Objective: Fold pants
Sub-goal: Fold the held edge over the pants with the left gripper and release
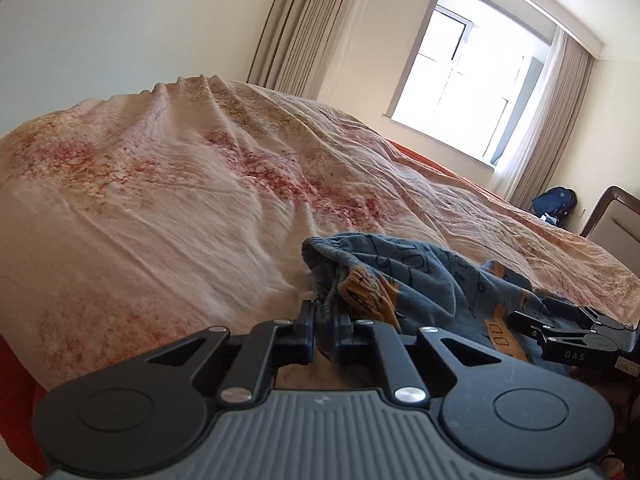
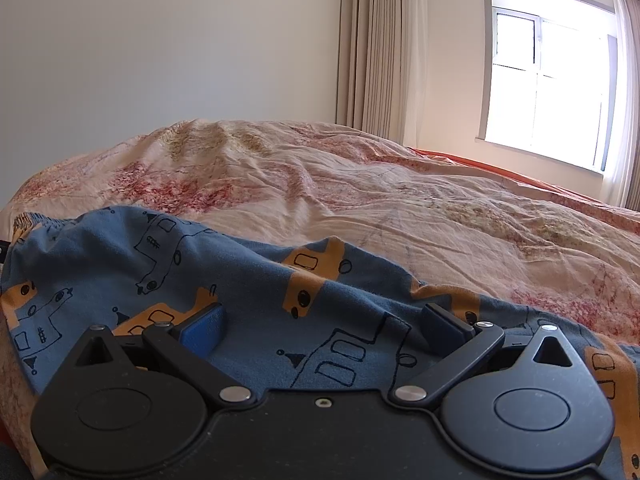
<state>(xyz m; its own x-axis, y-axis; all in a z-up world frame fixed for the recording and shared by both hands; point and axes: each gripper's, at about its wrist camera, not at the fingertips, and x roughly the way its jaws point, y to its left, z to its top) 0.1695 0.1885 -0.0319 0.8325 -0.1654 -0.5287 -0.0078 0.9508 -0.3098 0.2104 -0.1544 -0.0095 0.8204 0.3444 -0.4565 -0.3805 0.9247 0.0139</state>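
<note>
A rumpled pink-and-red floral bedspread [image 1: 168,208] fills the scene, pale wall behind, bright window [image 2: 548,76] and beige curtains [image 2: 380,44] off to the side.

Down at the left gripper [image 1: 323,330]: its fingers are nearly pressed together, pinching the gathered waistband edge of the blue printed pants [image 1: 420,284]. The cloth bunches up just beyond the fingertips and trails off to the right of them. Over at the right gripper [image 2: 322,328], the fingers are spread wide, blue pads [image 2: 202,330] resting on the fabric, the pants lying flat between and around them, nothing pinched yet.

The step in hand looks like securing two holds before lifting. To do it well, I'd say the right fingers should close on a single fold of cloth, matched to the left's hold, so the garment lifts evenly and shakes out straight.

Hard to read: how many layers the left pinch has caught, since the cloth is crumpled there. The legs' ends run out of both views. In the left wrist view the right gripper sits at the far edge, partly cut off.
</note>
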